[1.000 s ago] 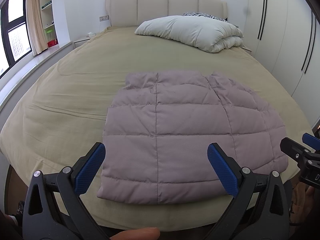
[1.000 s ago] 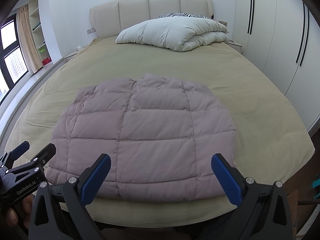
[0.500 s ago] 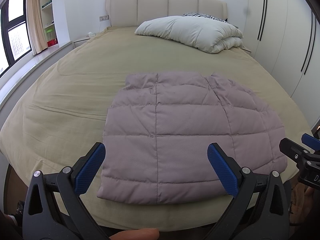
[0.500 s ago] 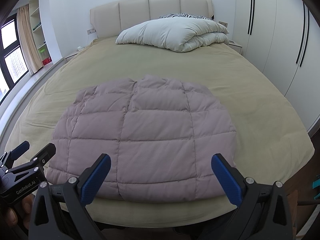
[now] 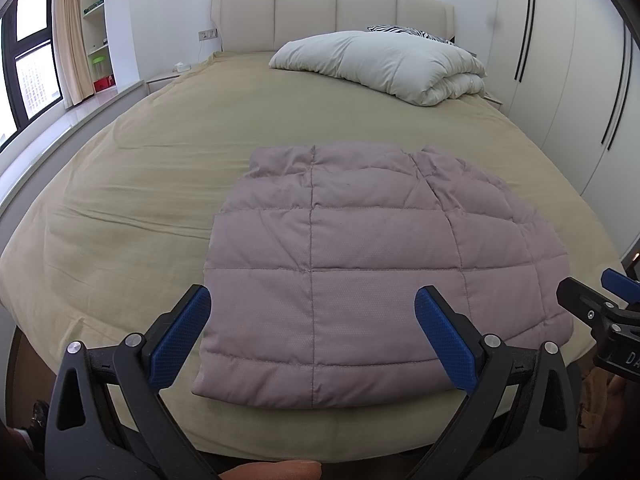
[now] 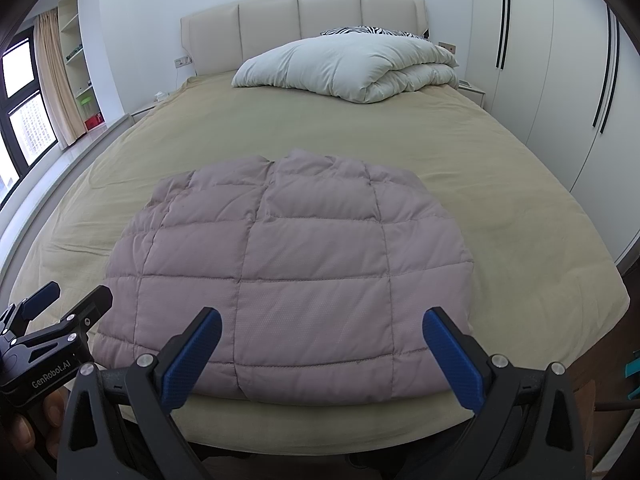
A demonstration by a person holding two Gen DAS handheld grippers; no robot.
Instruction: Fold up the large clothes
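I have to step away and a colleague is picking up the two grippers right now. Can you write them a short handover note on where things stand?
Left gripper: open, empty, held back from the near edge of the bed.
Right gripper: open, empty, beside the left one at the same edge.
The mauve quilted jacket lies flat on the tan bedspread near the foot, already a compact rectangle, with no sleeves sticking out.
The white duvet is bundled at the headboard, apart from the jacket.
Done: the jacket appears folded.
Left: judge whether it needs one more fold; neither gripper touches it.
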